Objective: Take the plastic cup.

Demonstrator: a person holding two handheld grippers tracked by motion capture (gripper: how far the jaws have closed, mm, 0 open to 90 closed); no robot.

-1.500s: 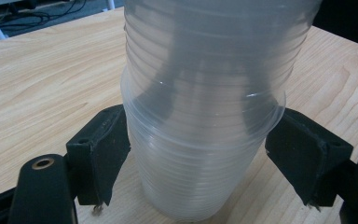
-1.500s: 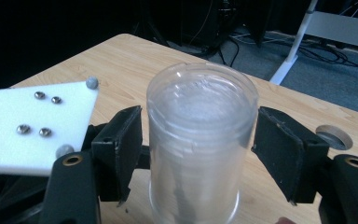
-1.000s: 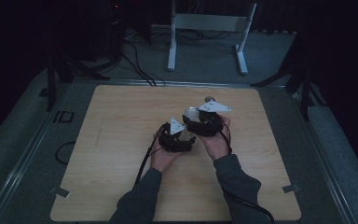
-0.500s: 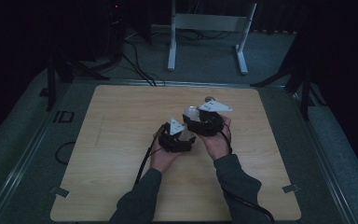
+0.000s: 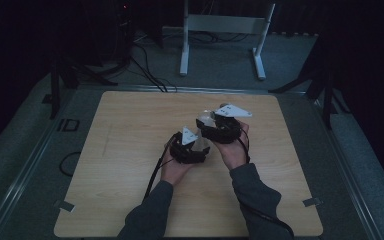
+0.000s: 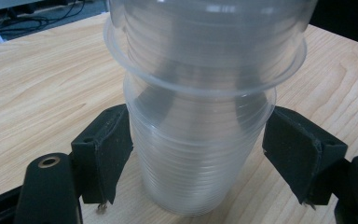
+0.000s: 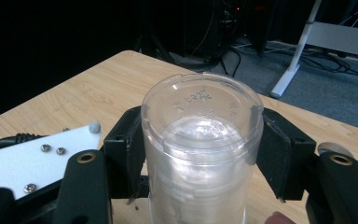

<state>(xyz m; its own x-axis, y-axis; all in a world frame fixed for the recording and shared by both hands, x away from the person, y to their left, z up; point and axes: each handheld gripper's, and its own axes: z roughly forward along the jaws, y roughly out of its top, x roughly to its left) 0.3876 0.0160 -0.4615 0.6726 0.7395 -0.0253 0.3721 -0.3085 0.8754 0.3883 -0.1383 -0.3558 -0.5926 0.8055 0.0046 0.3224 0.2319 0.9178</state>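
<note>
- Cups of clear plastic are nested in a stack (image 6: pixel 200 154), and this stack is held above the middle of the wooden tabletop (image 5: pixel 130 130), between the two grippers.
- Left gripper (image 6: pixel 198 154) has its fingers (image 6: pixel 105 154) on both sides of the lower cup; the fingers have just been closing. The left pad touches the cup wall, the right pad stands a little apart from it, so the grip is not yet firm.
- Right gripper (image 7: pixel 200 154) is clenched on the upturned cup (image 7: pixel 203 140), with its flat bottom facing the camera; both fingers (image 7: pixel 277 154) press on its wall.
- Hands of the person (image 5: pixel 177 167) hold both grippers close together, near the centre of the tabletop.
</note>
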